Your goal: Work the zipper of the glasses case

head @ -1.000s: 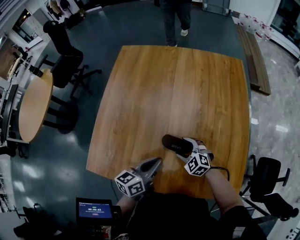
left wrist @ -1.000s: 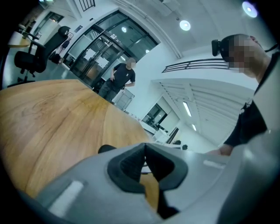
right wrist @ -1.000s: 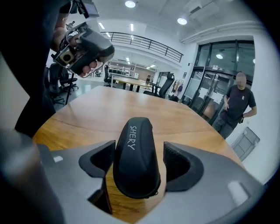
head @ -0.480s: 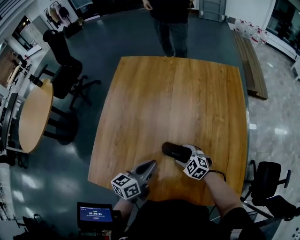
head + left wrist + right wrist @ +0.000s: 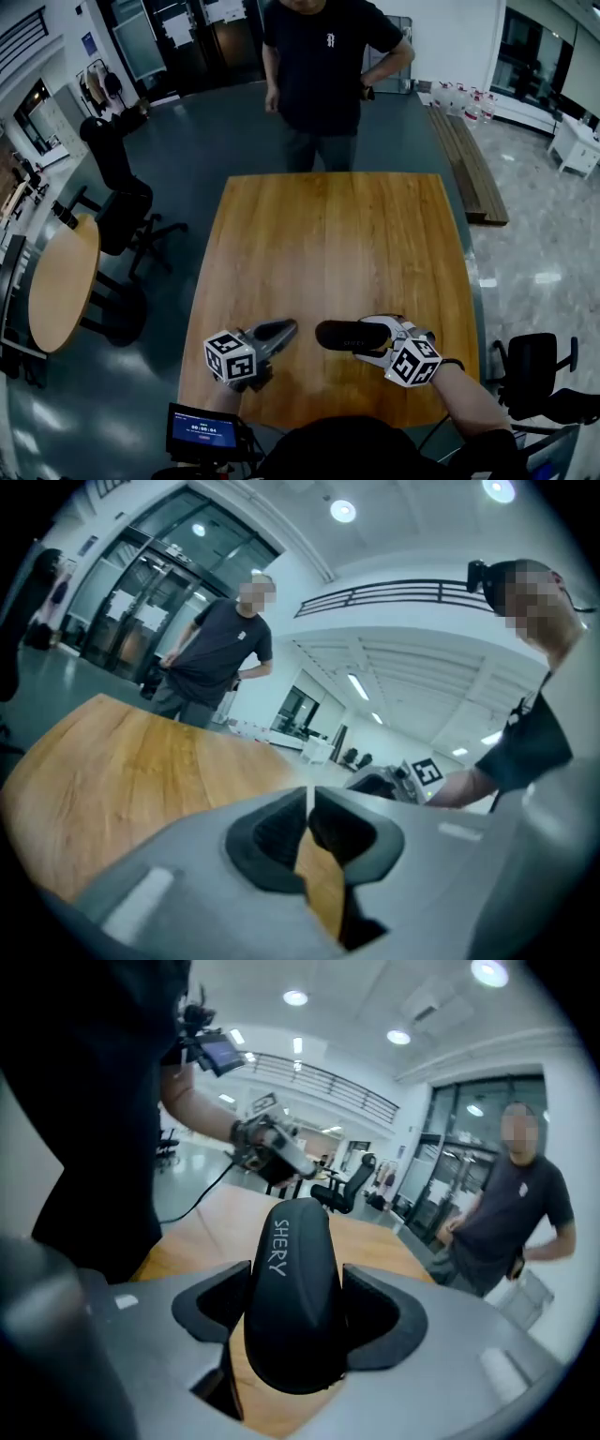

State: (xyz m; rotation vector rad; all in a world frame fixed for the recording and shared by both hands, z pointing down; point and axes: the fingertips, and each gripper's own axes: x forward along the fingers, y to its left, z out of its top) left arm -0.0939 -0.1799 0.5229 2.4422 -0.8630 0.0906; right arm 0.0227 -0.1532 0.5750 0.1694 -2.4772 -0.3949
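Observation:
The black glasses case (image 5: 342, 334) with white lettering is held above the near part of the wooden table (image 5: 356, 234), pointing left. My right gripper (image 5: 375, 337) is shut on its right end; its jaws have just been closing slightly, and in the right gripper view both pads press the sides of the glasses case (image 5: 291, 1307). My left gripper (image 5: 281, 329) hovers just left of the case's free end, shut with nothing between its fingers. In the left gripper view the left gripper (image 5: 309, 803) has its jaws together. No zipper shows in any view.
A person in a dark T-shirt (image 5: 323, 75) stands at the table's far edge. A round table (image 5: 61, 281) and office chairs (image 5: 117, 178) stand to the left, another chair (image 5: 534, 366) to the right, a bench (image 5: 473, 169) at the back right. A small screen (image 5: 202, 431) is near my body.
The right gripper has lifted the case off the table. The left gripper has moved left and up. The head view has tilted up, bringing the standing person into view.

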